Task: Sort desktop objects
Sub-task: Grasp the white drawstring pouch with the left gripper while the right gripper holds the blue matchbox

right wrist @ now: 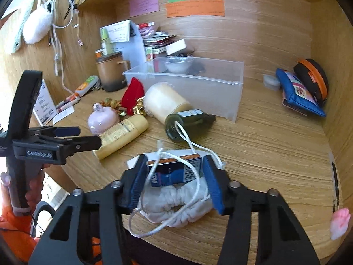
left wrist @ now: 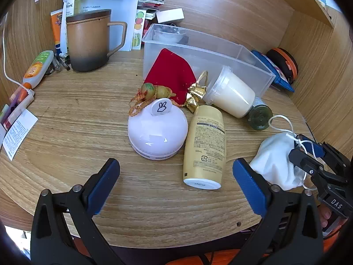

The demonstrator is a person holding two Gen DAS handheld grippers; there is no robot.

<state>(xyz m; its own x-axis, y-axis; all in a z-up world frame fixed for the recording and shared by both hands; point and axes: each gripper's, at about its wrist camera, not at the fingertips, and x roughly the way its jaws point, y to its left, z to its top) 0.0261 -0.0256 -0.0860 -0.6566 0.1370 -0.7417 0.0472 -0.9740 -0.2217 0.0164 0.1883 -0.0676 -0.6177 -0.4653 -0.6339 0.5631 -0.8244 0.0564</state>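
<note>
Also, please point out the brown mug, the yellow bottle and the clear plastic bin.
brown mug [left wrist: 88,44], left wrist view, on its side wall.
yellow bottle [left wrist: 206,141], left wrist view, on its printed label.
clear plastic bin [right wrist: 211,92], right wrist view, on its front wall.

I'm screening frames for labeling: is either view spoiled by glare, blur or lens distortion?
Left wrist view: sharp, with a small window reflection on the white dome jar and its label still legible on the yellow bottle; right wrist view: softer, with text on the blue box smeared; both views bend the desk edge and darken at the corners.

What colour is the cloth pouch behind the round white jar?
Red pouch, clearest in the left wrist view.
</note>
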